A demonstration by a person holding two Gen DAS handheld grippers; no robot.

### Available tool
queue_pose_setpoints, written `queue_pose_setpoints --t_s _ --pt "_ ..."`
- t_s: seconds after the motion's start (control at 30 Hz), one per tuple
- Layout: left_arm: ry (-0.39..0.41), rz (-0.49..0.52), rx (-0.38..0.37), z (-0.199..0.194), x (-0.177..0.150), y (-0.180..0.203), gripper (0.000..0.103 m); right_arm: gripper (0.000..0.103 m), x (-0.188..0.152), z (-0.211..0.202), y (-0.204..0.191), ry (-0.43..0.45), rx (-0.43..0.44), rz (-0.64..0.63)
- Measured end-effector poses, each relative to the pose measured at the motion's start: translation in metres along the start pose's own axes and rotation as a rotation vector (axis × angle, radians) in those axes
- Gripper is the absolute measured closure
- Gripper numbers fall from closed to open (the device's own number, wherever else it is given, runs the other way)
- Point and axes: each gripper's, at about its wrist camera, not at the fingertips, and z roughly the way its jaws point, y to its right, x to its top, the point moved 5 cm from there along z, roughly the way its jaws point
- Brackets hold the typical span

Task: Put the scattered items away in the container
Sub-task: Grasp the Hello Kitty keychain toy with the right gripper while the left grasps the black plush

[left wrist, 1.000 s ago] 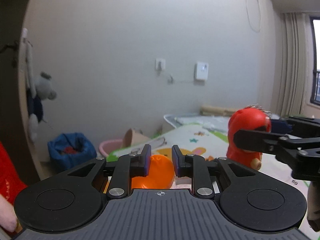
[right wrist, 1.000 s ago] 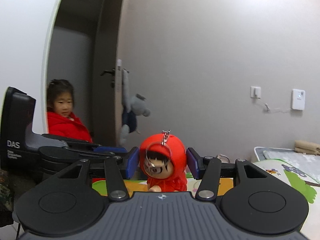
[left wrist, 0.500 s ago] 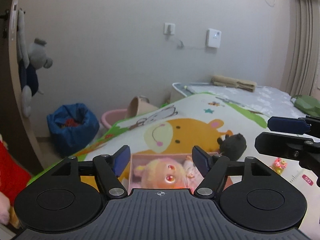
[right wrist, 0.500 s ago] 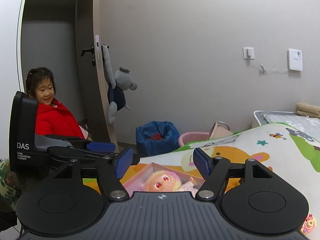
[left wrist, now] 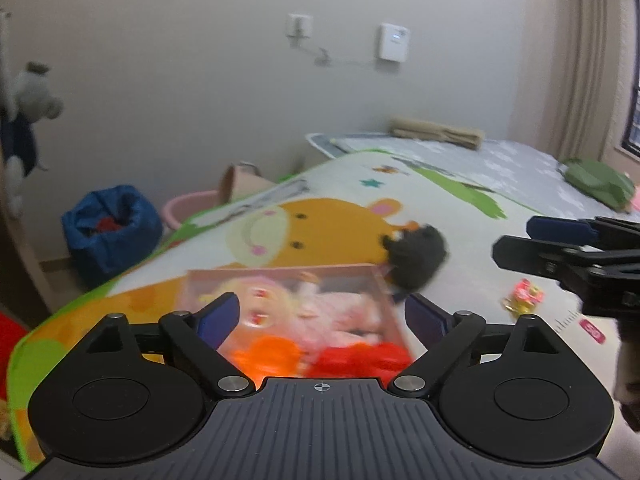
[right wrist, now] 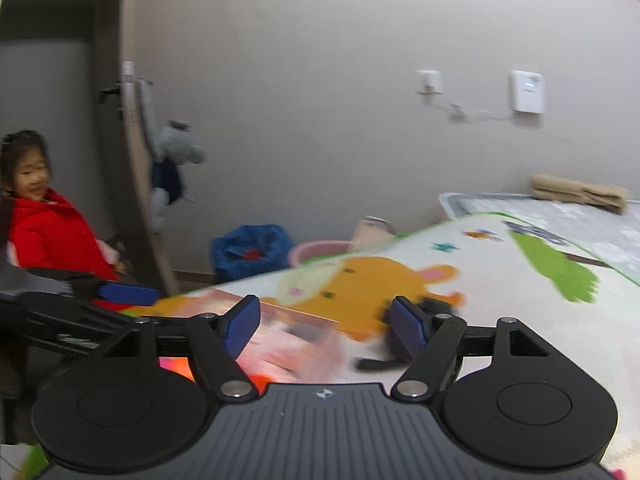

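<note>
Your left tongs (left wrist: 322, 316) stand spread wide and empty at the lower centre of the left wrist frame, poised above the pink box (left wrist: 376, 276) that serves as the container. The box lies on the cartoon play mat (left wrist: 328, 216) and already holds a doll (left wrist: 316, 304), an orange toy (left wrist: 268, 354) and a red toy (left wrist: 360, 356) along its near edge; all three are blurred. A black plush toy (left wrist: 416, 256) rests on the mat touching the box's far right corner. A small red and yellow trinket (left wrist: 522, 296) lies on the mat to the right of it, well apart from the box and below your other tool, which enters at the right edge of that frame.

Your right tongs (right wrist: 325, 326) are likewise spread and pinching nothing, lower centre of the right wrist frame. The box's corner (right wrist: 296, 340) shows blurred between the blue pads (right wrist: 240, 326), and the black plush toy (right wrist: 436, 306) sits just behind the right-hand pad. At the left of that frame a child in a red jacket (right wrist: 48, 232) stands by an open door (right wrist: 136, 184), where a grey plush (right wrist: 176, 156) hangs. A blue bag (right wrist: 250, 250) and a pink basin (right wrist: 316, 250) sit on the floor against the wall.
</note>
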Motion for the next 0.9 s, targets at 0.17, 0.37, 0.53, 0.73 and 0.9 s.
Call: queue_pose_setpoints --t_s 0.17,0.37,0.53,0.73,0.9 --pt "-0.026 0.028 -0.061 0.019 -0.004 0.050 0.009 0.030 -0.025 -0.011 0.060 -0.034 -0.104 0.039" --pt "-0.070 -0.013 -0.113 0.047 -0.014 0.101 0.009 0.029 -0.070 -0.028 0.122 -0.095 -0.207 0.079" --pt "-0.140 -0.011 -0.169 0.073 -0.039 0.142 0.009 0.029 -0.106 -0.034 0.163 -0.159 -0.253 0.097" --pt "-0.200 -0.005 -0.204 0.096 -0.056 0.170 0.009 0.029 -0.111 -0.016 0.181 -0.179 -0.222 0.079" --pt "-0.191 0.001 -0.168 0.102 -0.044 0.168 0.009 0.029 -0.102 0.031 0.181 -0.224 -0.170 -0.018"
